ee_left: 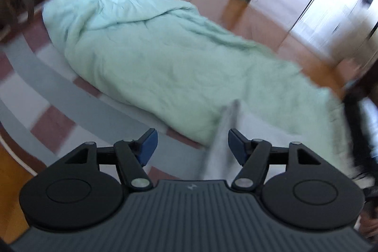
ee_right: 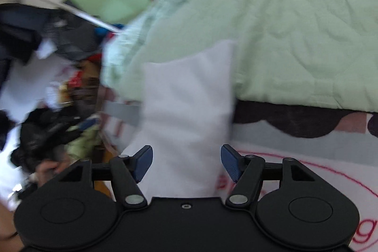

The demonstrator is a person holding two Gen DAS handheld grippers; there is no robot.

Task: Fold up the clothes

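White, soft and blurred, the folded piece of cloth (ee_right: 189, 115) runs lengthwise away from the right gripper (ee_right: 186, 161), its far short edge lying up on the pale green quilted blanket (ee_right: 295, 27) and its near end passing between the blue pads (ee_right: 230, 163). Those pads stand apart, with a gap on each side of the cloth, so nothing is clamped.

From the left wrist the same white cloth (ee_left: 224, 141) shows edge-on as a thin grey-white strip, pointing up and slightly right toward the blanket (ee_left: 146, 51). It sits between the left gripper (ee_left: 192, 145) fingers, close beside the right-hand blue pad (ee_left: 237, 149) and clear of the other; those fingers too are spread, not gripping.

The blanket is a long mound whose axis runs from the far left toward the near right in the left wrist view. It lies on a round patterned rug (ee_left: 54, 96) with grey, white and brick-coloured blocks. Just below the blanket, in the right wrist view, the rug (ee_right: 307, 157) carries red lettering; only a "g" at the edge can be read, the rest being cut off.
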